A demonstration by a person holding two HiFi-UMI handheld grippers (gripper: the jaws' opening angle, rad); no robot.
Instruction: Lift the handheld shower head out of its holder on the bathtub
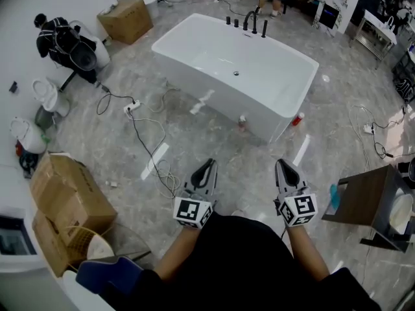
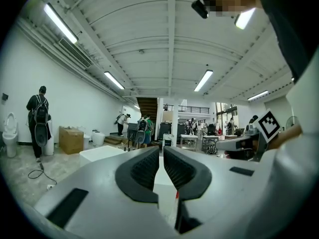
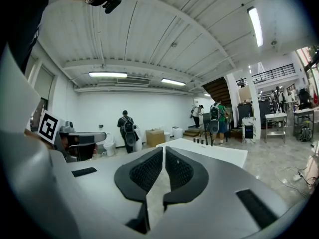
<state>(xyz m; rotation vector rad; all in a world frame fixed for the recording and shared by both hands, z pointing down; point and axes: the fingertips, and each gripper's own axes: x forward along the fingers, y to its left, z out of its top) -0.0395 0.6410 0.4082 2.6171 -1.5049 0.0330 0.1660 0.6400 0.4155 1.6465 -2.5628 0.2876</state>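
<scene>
Left gripper (image 1: pixel 206 164) and right gripper (image 1: pixel 284 165) both have jaws closed with nothing in them. Bathtub (image 1: pixel 217 94) is at 12 o'clock, well apart. Shower head (image 1: pixel 264 28) is among the black taps (image 1: pixel 249 21) on the far rim.

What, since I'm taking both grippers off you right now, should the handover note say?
Left gripper: shut, empty, held close to the body.
Right gripper: shut, empty, beside it.
Bathtub: ahead across the floor, not yet reached. Black fittings stand on its far rim; the shower head is too small to single out.
Done: nothing.
Left: walk up, open a gripper, grip the shower head, lift it from its holder.
</scene>
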